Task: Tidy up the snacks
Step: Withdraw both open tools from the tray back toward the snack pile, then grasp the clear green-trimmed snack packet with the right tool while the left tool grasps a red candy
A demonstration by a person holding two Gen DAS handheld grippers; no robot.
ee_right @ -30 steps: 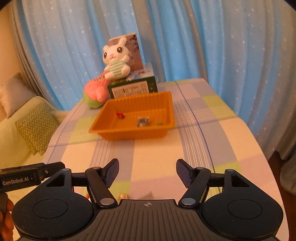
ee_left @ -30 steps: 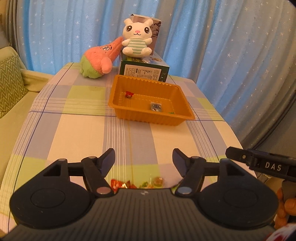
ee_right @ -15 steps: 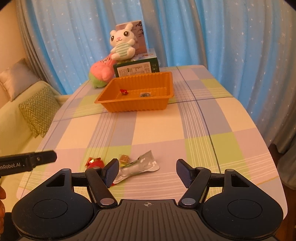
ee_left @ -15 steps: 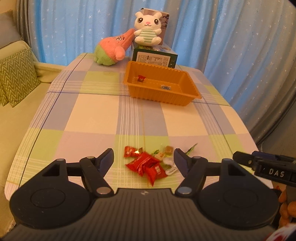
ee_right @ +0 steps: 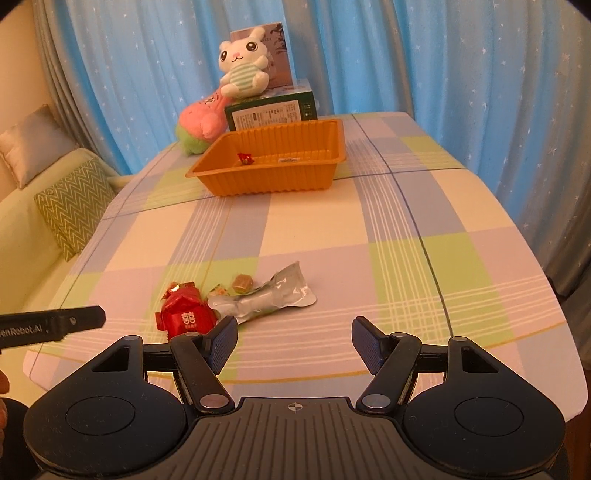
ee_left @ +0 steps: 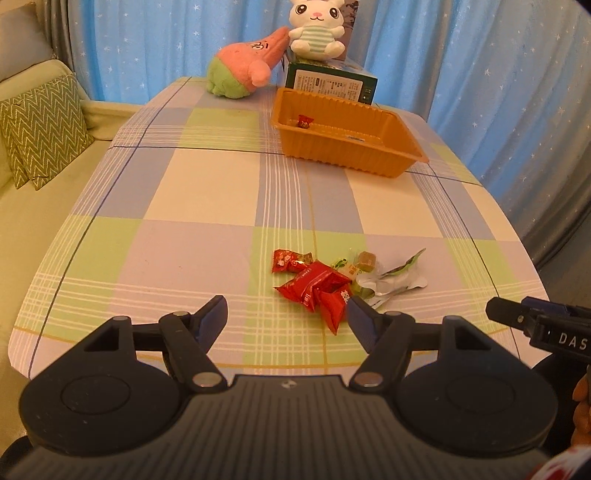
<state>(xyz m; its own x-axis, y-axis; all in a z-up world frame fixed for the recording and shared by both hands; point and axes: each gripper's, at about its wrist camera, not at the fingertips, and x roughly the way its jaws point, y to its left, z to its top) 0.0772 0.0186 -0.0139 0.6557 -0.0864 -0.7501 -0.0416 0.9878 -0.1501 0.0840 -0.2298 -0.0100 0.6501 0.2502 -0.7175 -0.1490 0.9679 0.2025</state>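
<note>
A small pile of snacks lies near the table's front edge: red packets (ee_left: 317, 290) (ee_right: 186, 314), a brown candy (ee_left: 366, 259) (ee_right: 242, 282) and a silver-green wrapper (ee_left: 397, 278) (ee_right: 273, 297). An orange tray (ee_left: 369, 155) (ee_right: 273, 177) stands at the far middle with a red candy (ee_left: 304, 121) (ee_right: 245, 158) and another small snack (ee_right: 290, 160) inside. My left gripper (ee_left: 286, 317) is open and empty just in front of the pile. My right gripper (ee_right: 293, 338) is open and empty, to the right of the pile.
A pink plush (ee_left: 243, 70), a white bunny plush (ee_left: 317, 27) and a green box (ee_left: 328, 83) stand behind the tray. A sofa with a zigzag cushion (ee_left: 40, 129) is at the left. Blue curtains hang behind. The table (ee_right: 406, 229) has a checked cloth.
Both grippers have pulled back from the tray toward the front edge of the table. The snack pile has come into view in front of them. Both stayed open.
</note>
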